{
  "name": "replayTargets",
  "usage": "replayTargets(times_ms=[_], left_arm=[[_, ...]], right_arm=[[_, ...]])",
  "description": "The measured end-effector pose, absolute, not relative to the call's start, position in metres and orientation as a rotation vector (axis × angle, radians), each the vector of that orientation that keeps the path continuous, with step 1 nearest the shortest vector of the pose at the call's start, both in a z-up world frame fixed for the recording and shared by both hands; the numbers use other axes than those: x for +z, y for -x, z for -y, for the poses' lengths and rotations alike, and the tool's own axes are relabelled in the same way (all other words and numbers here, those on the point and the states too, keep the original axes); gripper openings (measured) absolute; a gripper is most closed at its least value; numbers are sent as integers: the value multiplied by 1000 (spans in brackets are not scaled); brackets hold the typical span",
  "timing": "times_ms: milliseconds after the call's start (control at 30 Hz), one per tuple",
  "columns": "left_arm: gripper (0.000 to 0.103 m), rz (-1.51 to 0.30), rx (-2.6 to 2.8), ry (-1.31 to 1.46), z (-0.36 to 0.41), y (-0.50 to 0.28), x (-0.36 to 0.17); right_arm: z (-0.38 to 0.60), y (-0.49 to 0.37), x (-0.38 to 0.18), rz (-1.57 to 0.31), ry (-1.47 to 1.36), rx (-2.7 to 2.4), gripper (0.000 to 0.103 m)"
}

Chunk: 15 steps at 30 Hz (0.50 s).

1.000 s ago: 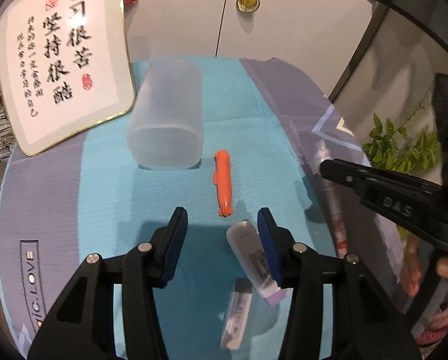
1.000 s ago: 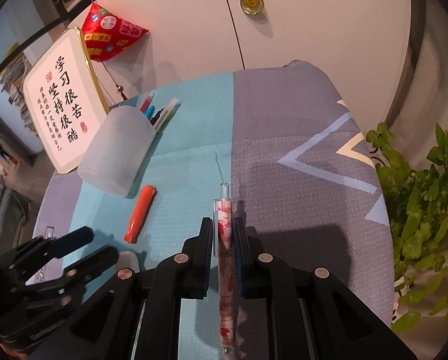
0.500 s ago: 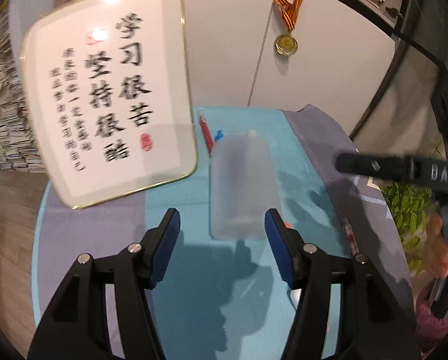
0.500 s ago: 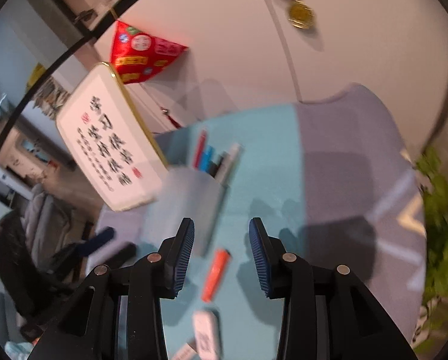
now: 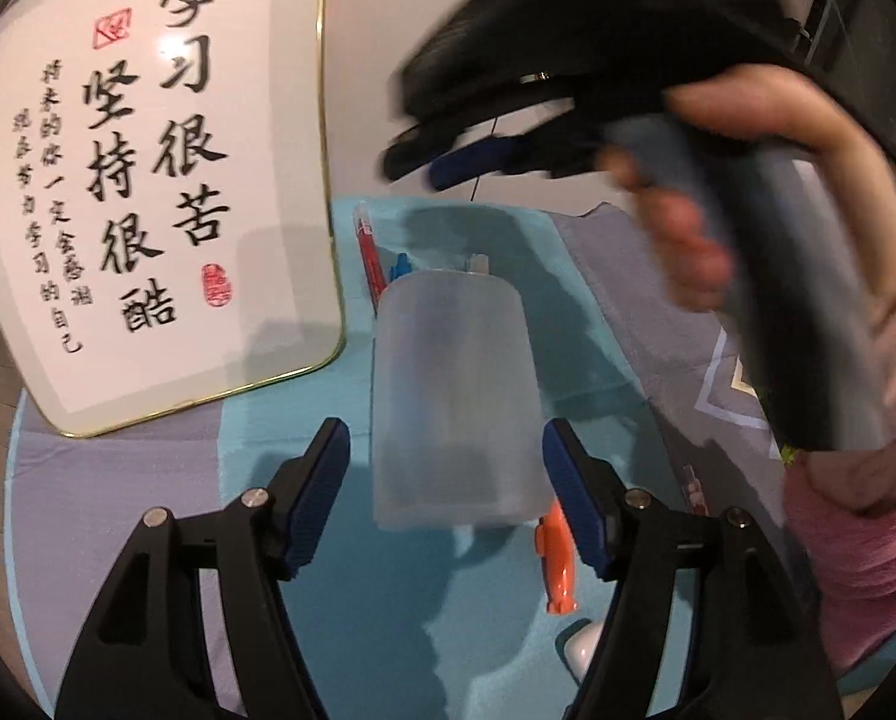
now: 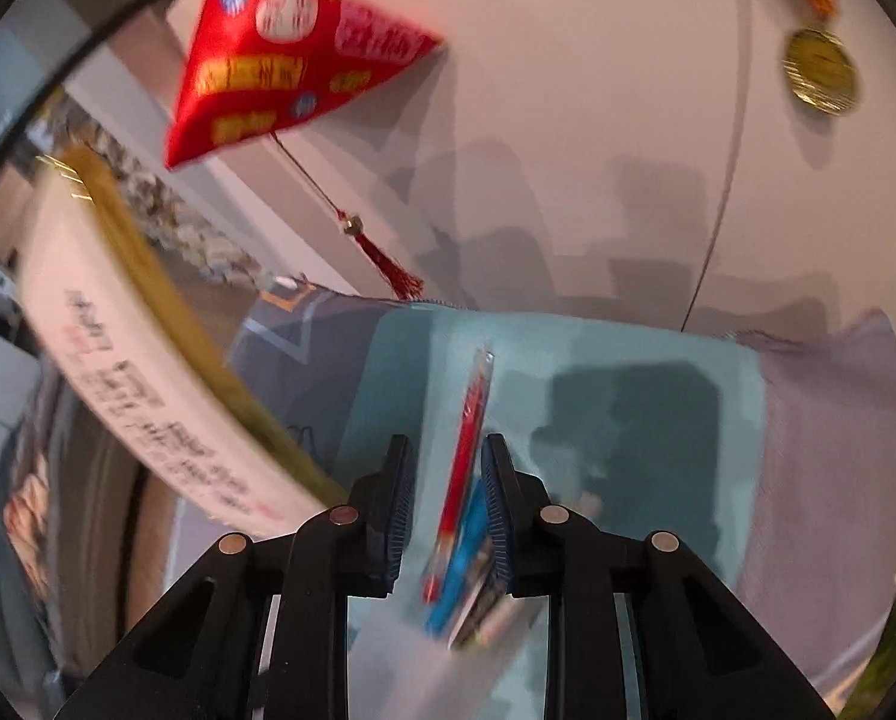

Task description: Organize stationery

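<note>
Two claws over the blue-and-grey cloth (image 5: 147, 540): left claw (image 5: 444, 489) gaping wider, right claw (image 6: 448, 501) narrowing, apparently empty.

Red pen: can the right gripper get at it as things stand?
Probably yes. The right gripper points down over the red pen, which sticks out of the tipped holder and shows in the gap between the open jaws. Nothing covers it, but the blue pen lies close alongside.

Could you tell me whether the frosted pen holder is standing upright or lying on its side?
On its side: the frosted pen holder lies flat on the blue cloth, and pens stick out of its far end along the cloth.
</note>
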<state>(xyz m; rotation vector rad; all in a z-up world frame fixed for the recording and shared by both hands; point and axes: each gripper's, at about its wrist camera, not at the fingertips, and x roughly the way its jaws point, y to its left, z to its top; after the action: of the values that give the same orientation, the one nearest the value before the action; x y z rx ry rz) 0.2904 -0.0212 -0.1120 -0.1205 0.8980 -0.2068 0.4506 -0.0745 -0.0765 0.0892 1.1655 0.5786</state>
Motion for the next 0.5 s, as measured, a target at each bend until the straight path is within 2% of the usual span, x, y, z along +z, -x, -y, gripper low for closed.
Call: replayTargets(times_ms=[367, 400, 467, 500], left_arm=[[67, -905, -197, 138, 31, -314, -121], [67, -902, -195, 133, 32, -315, -122], [67, -895, -190, 125, 35, -315, -124], [67, -888, -187, 109, 38, -314, -125]], right_arm=[[38, -475, -114, -1228, 62, 512, 25], [37, -477, -117, -1236, 71, 505, 22], [36, -478, -124, -1259, 85, 501, 7], [35, -478, -127, -1270, 88, 506, 7]])
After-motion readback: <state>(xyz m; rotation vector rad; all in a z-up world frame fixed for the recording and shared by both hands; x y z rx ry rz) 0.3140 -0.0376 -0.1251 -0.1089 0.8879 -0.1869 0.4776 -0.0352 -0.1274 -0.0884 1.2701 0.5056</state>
